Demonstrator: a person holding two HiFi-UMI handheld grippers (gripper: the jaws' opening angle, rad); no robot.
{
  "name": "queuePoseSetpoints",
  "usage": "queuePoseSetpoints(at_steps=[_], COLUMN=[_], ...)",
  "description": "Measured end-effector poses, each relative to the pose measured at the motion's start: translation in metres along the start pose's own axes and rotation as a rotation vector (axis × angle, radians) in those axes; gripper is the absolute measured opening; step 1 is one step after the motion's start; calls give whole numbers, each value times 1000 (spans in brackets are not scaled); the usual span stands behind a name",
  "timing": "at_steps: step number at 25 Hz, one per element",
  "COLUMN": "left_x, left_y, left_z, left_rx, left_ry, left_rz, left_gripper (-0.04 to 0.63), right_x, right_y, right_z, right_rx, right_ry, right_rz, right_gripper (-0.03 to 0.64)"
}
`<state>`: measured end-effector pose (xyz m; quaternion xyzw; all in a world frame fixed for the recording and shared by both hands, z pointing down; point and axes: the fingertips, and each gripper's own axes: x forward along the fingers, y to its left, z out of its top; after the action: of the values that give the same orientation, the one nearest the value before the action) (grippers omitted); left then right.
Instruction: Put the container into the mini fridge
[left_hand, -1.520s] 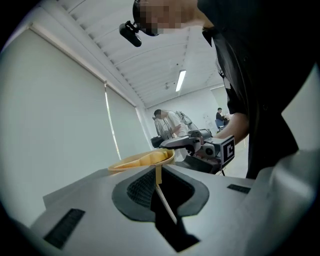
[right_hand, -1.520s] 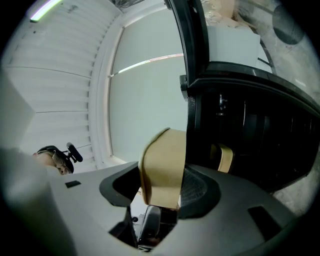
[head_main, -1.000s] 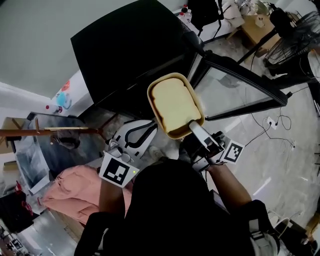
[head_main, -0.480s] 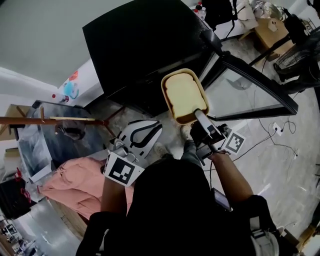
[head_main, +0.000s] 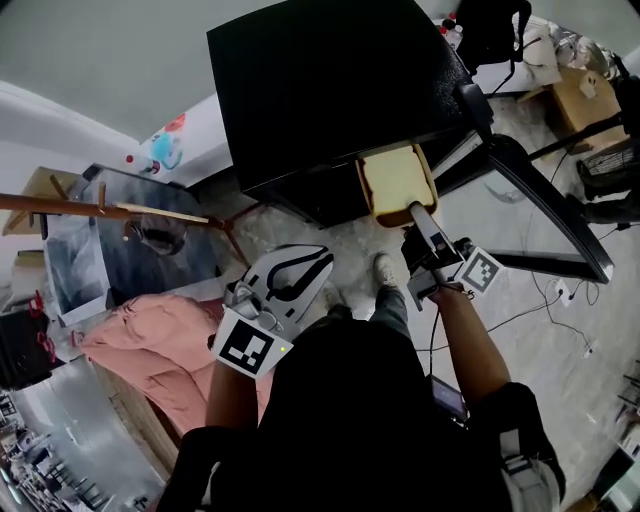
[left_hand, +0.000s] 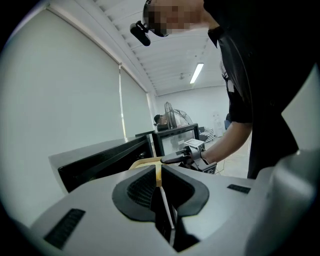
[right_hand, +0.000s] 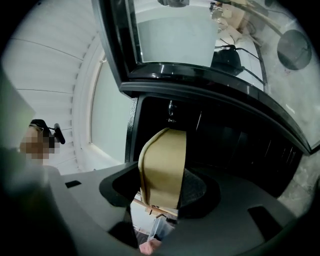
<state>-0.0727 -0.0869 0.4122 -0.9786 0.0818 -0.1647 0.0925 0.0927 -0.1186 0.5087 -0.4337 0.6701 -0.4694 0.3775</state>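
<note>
The tan, lidded container (head_main: 397, 180) hangs at the mouth of the black mini fridge (head_main: 330, 90), its far end under the fridge's top edge. My right gripper (head_main: 416, 213) is shut on its near end. In the right gripper view the container (right_hand: 162, 165) stands edge-on between the pads of my right gripper (right_hand: 162, 182), with the dark fridge interior (right_hand: 230, 145) behind it. My left gripper (head_main: 298, 265) stays back at the left, shut and empty. The left gripper view shows my left gripper (left_hand: 159, 182) with the container's rim (left_hand: 145, 162) beyond it.
The fridge's glass door (head_main: 535, 205) stands swung open to the right. A pink cloth (head_main: 150, 345) lies at the left beside a glass-topped table (head_main: 110, 250) and a wooden stick (head_main: 100, 208). Cables cross the floor at the right, near a cardboard box (head_main: 585, 95).
The right gripper has carried the container forward and up, from in front of the open door to the fridge's opening. The left gripper has kept its place, still shut.
</note>
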Motion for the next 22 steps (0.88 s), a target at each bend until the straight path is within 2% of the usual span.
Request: queuePoseSetpoints(at_steps=[7,13,22], left_x=[0,1,-4], left_y=[11,13,7], left_z=[-7,-6,-18], left_rx=[-43,-84,-134], left_ry=[39,63,96], left_rz=[72,135,187], left_gripper=[46,46,46], right_x=[22,40,67], right_y=[-17,-37,-45], right_z=[16,26,36], right_rx=[54,151,174], right_ry=[21,39,53], right_rz=[18,15,35], right_gripper=[222,221,221])
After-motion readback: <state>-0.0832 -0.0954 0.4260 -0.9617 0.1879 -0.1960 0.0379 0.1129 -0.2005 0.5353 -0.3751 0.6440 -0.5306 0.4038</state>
